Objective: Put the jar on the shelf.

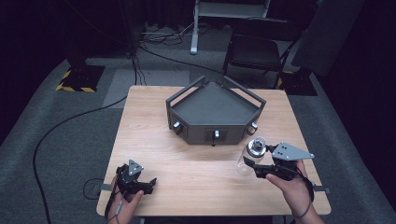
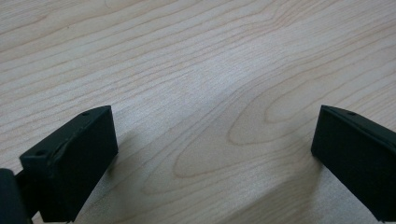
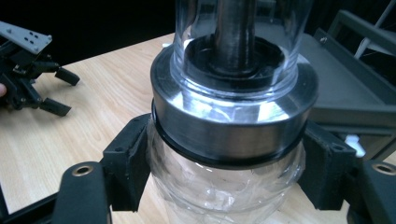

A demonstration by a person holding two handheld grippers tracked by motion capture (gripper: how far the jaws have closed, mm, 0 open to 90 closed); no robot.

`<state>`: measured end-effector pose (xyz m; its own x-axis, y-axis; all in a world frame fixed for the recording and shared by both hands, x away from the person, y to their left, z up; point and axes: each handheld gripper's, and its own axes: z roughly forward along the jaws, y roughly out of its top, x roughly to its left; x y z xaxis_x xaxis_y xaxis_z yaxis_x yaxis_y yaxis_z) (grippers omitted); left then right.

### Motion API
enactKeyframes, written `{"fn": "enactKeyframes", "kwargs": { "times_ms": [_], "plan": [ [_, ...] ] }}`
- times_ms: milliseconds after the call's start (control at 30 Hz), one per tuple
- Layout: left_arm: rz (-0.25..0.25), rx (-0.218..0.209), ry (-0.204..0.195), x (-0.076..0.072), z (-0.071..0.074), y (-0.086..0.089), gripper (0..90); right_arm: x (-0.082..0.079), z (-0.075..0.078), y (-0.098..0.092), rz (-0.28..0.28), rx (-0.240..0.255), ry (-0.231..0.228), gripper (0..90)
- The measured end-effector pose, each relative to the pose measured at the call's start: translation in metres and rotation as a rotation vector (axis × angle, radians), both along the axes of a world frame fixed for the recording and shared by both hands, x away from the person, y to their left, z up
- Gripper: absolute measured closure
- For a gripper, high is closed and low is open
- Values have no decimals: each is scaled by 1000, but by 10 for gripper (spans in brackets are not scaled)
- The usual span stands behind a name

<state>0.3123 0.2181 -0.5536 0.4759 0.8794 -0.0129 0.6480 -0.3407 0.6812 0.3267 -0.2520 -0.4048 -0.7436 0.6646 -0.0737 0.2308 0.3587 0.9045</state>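
The right gripper (image 1: 251, 166) holds a clear jar (image 1: 247, 159) between its jaws at the table's (image 1: 196, 163) right side, near the grey tray (image 1: 212, 109), while the left gripper (image 1: 148, 183) stands wide open over bare wood.

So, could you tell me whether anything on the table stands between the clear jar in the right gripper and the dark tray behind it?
Nothing visible does. The right gripper grips the clear jar just off the dark tray's front right corner, with only bare table between them.
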Motion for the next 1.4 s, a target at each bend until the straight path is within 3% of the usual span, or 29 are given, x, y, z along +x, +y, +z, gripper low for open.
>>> {"fn": "enactKeyframes", "kwargs": {
  "times_ms": [467,733,1400],
  "plan": [
    [0,-2,0,0,0,0,4,28,32,3,3,23,-8,290],
    [0,-3,0,0,0,0,4,45,53,8,8,17,-43,290],
    [0,-2,0,0,0,0,4,86,83,25,-13,10,-73,290]
  ]
}}
